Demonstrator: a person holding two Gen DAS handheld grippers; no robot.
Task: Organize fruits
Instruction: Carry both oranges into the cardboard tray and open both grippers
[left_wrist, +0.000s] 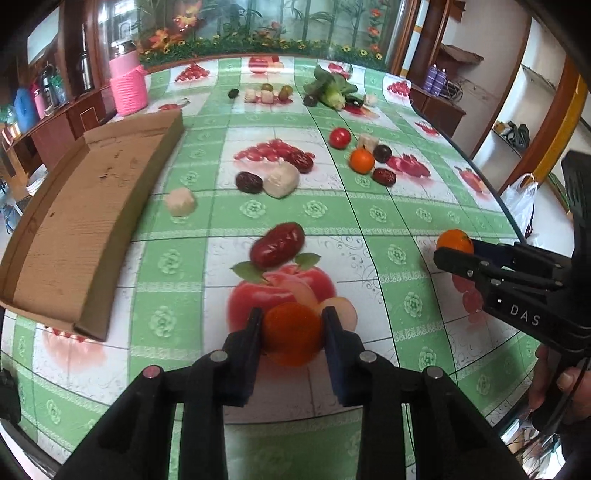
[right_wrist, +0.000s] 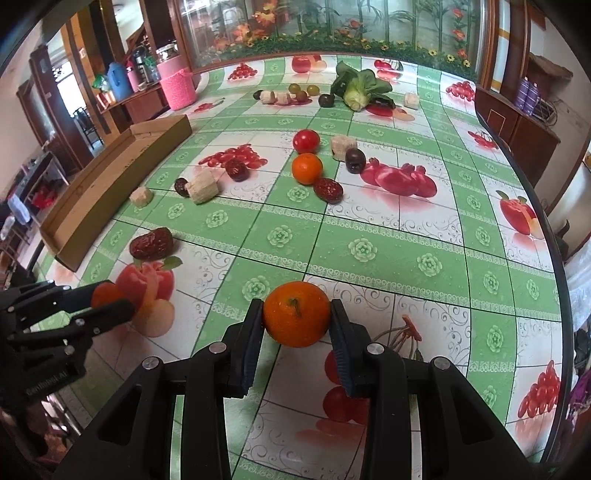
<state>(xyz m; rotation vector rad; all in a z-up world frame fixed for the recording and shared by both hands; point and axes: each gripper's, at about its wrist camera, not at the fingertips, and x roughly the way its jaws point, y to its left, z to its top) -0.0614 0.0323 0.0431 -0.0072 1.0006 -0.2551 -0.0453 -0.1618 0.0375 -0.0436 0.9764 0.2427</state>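
Note:
My left gripper (left_wrist: 291, 325) is shut on an orange (left_wrist: 291, 334) just above the fruit-print tablecloth; it also shows in the right wrist view (right_wrist: 110, 299) at the left. My right gripper (right_wrist: 296, 319) is shut on a second orange (right_wrist: 296, 314), which the left wrist view shows at the right (left_wrist: 455, 240). A third orange (right_wrist: 306, 168) lies mid-table beside a tomato (right_wrist: 306, 141), a dark plum (right_wrist: 355, 159) and red dates (right_wrist: 328, 189). A large red date (left_wrist: 277, 245) lies just ahead of my left gripper. An open cardboard tray (left_wrist: 74, 218) sits at the left.
Pale sugarcane chunks (left_wrist: 282, 180) and more dates (left_wrist: 249, 182) lie mid-table. Bok choy (right_wrist: 356, 88), grapes and more chunks sit at the far end. A pink basket (left_wrist: 129, 88) stands far left. The table edge curves down the right side.

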